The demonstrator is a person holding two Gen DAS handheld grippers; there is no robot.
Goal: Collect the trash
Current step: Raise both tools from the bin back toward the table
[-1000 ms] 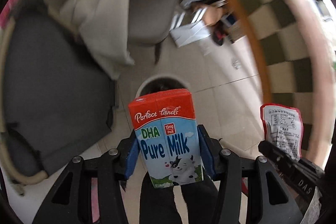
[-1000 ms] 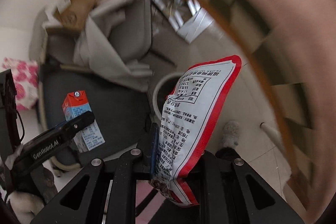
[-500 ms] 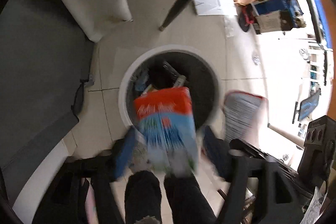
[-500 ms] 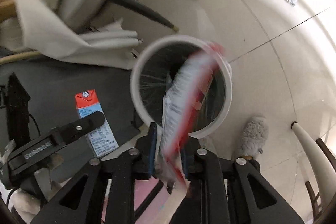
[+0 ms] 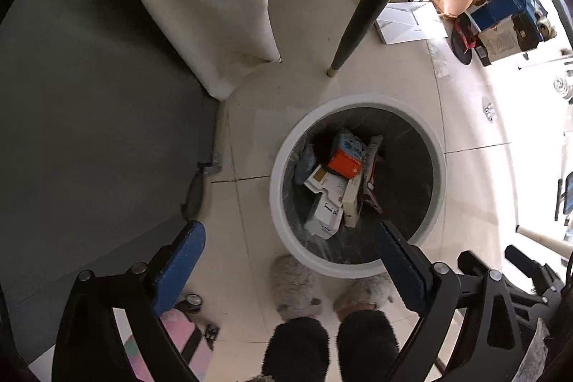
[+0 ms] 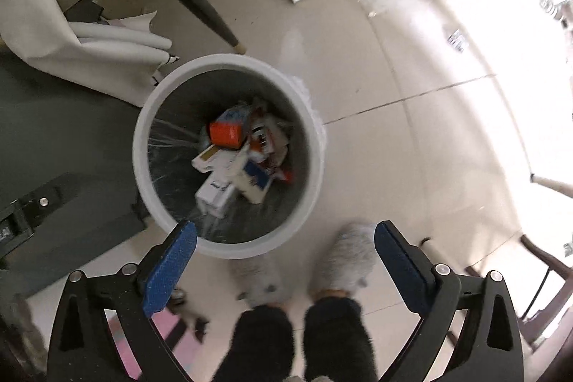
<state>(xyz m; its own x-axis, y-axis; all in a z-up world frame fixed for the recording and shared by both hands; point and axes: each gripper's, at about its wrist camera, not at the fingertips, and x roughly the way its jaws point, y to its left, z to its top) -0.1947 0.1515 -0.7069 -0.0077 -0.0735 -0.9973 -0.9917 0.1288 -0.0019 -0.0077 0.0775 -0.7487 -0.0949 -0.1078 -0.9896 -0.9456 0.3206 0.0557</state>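
Left wrist view alone shows the right gripper's [image 5: 530, 269] black frame beside the round white bin [image 5: 286, 231]. Both it and the left gripper [image 5: 286, 260] have just sprung apart, empty; milk carton [image 5: 345, 154] and crinkled snack packet [image 5: 370, 167] lie inside.

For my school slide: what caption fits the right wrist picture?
Open right gripper above a white bin holding a milk carton and other trash.

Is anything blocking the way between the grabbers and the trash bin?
Nothing visible does. The left gripper and right gripper both hang open and empty above the white bin, whose mouth is uncovered. The milk carton already lies inside.
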